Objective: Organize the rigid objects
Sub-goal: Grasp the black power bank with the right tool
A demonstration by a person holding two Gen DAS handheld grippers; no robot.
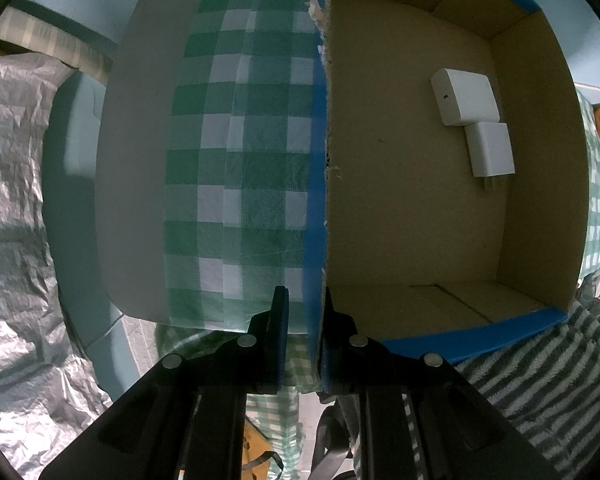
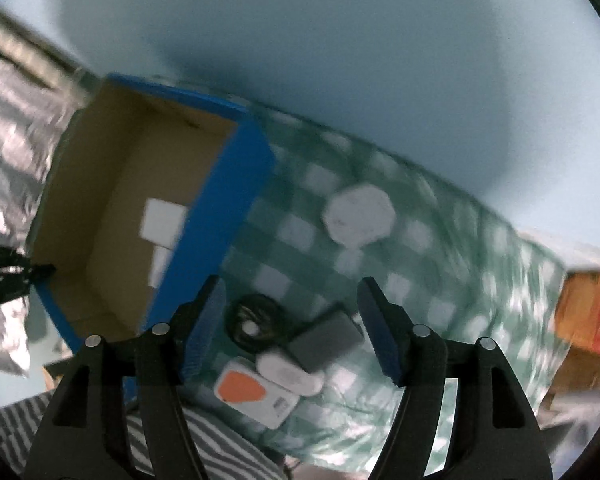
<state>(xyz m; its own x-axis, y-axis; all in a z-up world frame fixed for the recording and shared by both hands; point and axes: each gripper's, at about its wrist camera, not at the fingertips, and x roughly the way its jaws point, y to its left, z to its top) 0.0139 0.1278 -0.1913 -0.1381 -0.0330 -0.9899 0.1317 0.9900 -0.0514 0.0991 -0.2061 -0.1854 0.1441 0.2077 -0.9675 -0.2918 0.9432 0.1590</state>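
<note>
- The cardboard box [image 1: 420, 208] is set on the checked tablecloth [image 1: 236, 160]; its left wall is clamped by the left gripper [image 1: 305, 320].
- Two white chargers [image 1: 466, 96] are seen touching, by the box's right wall.
- The right gripper [image 2: 292, 320] is held released, nothing grasped, above a dark adapter [image 2: 326, 340] and orange-marked card [image 2: 256, 394].

You are looking down at a surface covered by a green-and-white checked cloth [image 1: 236, 168], which lies against a pale blue wall [image 2: 340, 40]. To one side sits crinkled silver foil-like sheeting [image 1: 16, 200]. A grey-and-white striped fleecy fabric [image 1: 540, 368] lies at the near edge. The light is dim and cool.
</note>
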